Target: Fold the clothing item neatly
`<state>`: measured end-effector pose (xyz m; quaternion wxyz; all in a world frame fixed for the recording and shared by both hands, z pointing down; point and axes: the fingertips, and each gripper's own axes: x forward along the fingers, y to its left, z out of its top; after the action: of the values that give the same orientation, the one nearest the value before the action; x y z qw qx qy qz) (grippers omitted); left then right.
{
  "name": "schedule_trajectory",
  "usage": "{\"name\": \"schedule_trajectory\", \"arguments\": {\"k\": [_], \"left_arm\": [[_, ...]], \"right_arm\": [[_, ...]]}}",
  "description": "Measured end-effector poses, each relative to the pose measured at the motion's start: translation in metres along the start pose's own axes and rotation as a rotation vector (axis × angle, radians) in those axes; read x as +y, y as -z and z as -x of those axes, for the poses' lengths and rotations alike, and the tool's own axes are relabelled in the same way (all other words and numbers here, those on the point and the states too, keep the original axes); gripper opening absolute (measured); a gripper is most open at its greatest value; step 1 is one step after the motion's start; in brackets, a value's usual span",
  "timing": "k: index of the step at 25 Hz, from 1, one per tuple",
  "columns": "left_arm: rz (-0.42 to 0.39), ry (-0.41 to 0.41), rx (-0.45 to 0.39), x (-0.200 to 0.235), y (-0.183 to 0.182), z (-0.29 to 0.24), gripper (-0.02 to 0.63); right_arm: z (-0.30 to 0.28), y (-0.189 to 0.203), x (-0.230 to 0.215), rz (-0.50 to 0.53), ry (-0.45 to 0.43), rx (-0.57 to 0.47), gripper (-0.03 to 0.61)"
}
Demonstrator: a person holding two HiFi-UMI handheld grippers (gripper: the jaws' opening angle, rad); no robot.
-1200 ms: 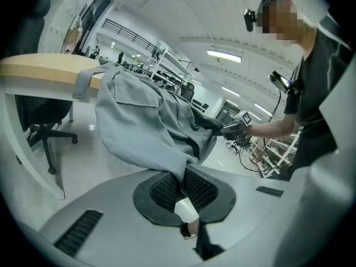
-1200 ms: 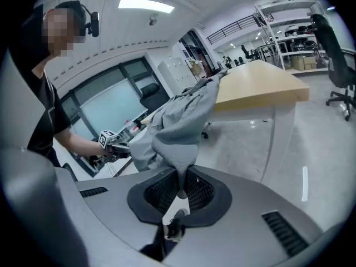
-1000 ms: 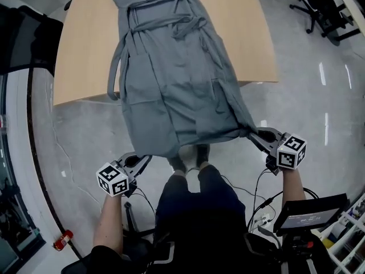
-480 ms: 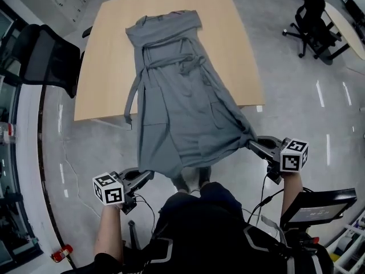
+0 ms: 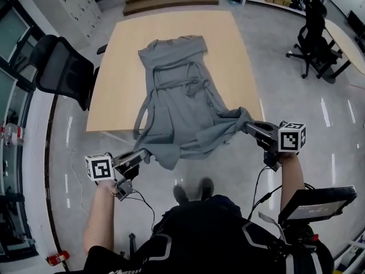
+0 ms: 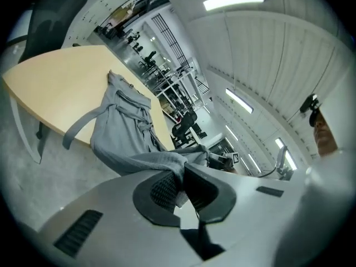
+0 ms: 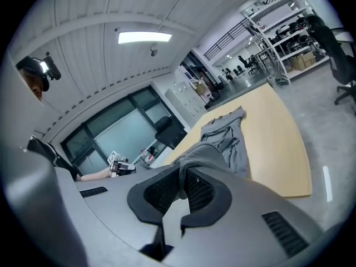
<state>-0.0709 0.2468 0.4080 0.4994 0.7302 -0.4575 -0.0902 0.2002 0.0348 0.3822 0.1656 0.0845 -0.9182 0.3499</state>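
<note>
Closest to the head camera: person's dark-clad torso, shoes on the grey floor, a screen on a stand at lower right. Forearms reach out front. Left hand-held gripper: jaws clamped on the near-left hem corner of the grey garment; left gripper view confirms it, cloth bunched between the ribbed pads, no gap. Right hand-held gripper: same story, jaws closed on the near-right hem corner, fabric wadded between its pads in the right gripper view. Left marker cube and right marker cube both show a face to the head camera. Right grip sits higher in the head view than the left, so the hem runs skewed. Garment's lower part hangs clear of the floor, sagging between the two grips and the table's near edge. Upper part lies flat on the light wood table, neckline at the far end, roughly centred. Waist tie runs across the middle; one loose tie end drapes over the near table edge on the left. Beyond: black office chair just beside the table's left edge, another black chair well off to the right, wooden steps past the far end.
</note>
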Motion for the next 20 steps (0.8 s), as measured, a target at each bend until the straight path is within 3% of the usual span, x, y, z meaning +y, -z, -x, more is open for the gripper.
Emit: {"name": "schedule_trajectory", "arguments": {"k": [4, 10, 16, 20], "left_arm": [[0.008, -0.041, -0.012, 0.005, -0.049, -0.004, 0.005], [0.178, -0.043, -0.071, 0.012, -0.092, -0.024, 0.005], [0.176, -0.047, -0.135, 0.054, -0.158, -0.028, 0.005], [0.112, -0.045, -0.094, 0.089, -0.198, -0.042, 0.005]], "right_arm": [[-0.014, -0.042, -0.013, -0.003, -0.025, -0.014, 0.023], [-0.042, -0.082, -0.048, 0.026, -0.038, 0.020, 0.023], [-0.077, -0.122, -0.066, 0.025, -0.027, -0.006, 0.023], [-0.102, -0.145, -0.090, -0.013, 0.022, -0.041, 0.023]]}}
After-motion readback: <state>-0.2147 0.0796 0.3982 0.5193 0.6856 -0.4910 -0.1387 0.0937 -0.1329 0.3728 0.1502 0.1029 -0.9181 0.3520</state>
